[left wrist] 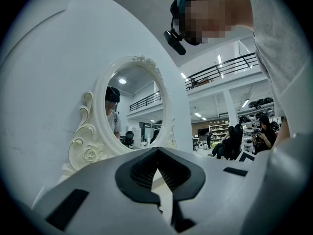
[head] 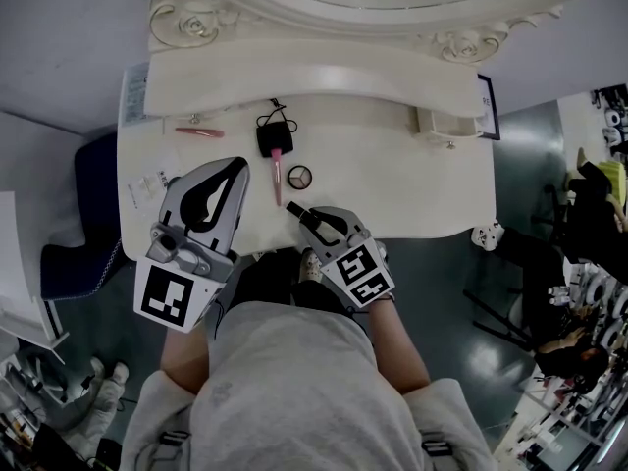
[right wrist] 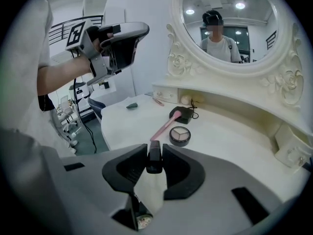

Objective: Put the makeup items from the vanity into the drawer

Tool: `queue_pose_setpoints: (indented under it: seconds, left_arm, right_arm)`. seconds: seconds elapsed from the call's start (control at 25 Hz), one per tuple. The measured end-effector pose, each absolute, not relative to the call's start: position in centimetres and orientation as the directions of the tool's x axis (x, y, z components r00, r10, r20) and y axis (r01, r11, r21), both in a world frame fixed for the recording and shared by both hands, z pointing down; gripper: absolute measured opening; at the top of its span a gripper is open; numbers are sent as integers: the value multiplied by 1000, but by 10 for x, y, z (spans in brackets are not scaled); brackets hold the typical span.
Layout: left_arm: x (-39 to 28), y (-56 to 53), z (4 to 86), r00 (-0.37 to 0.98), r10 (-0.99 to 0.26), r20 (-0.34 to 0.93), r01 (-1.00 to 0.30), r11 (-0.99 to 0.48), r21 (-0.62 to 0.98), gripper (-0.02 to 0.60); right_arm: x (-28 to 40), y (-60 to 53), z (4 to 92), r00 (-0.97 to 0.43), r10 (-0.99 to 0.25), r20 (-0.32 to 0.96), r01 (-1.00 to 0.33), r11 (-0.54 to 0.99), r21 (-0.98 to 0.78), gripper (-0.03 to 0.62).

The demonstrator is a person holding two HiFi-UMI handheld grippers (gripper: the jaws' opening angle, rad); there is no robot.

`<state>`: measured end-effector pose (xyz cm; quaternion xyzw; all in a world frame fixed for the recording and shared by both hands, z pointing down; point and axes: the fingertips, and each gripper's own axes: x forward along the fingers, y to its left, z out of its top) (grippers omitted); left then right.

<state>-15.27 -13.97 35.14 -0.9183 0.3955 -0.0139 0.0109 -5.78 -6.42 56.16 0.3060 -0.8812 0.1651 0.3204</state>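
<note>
Grey and idle, the left gripper (head: 238, 165) hangs raised over the vanity's (head: 412, 194) left side, jaws closed on nothing, likely kept clear of the work. Right of it a pink brush (head: 277, 177) rests its head on a black case (head: 274, 139), with a round palette (head: 299, 176) just beside. Further right, the right gripper (head: 295, 210) pinches a small black tube (right wrist: 154, 159) at the front edge, presumably bound for the little drawer (head: 440, 122), pulled out well apart at the back right.

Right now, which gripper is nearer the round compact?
Right. The right gripper, gripping a black tube, is low just before the compact; the left gripper is high, off to its left.
</note>
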Motion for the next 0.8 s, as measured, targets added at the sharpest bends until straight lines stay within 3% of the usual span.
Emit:
queue_pose_setpoints:
  seconds: [0.8]
  left_arm:
    - [-155, -134, 346, 694, -720, 6, -719, -694, -41, 13]
  right_arm:
    - [-49, -95, 485, -616, -662, 428, -754, 653, -75, 99]
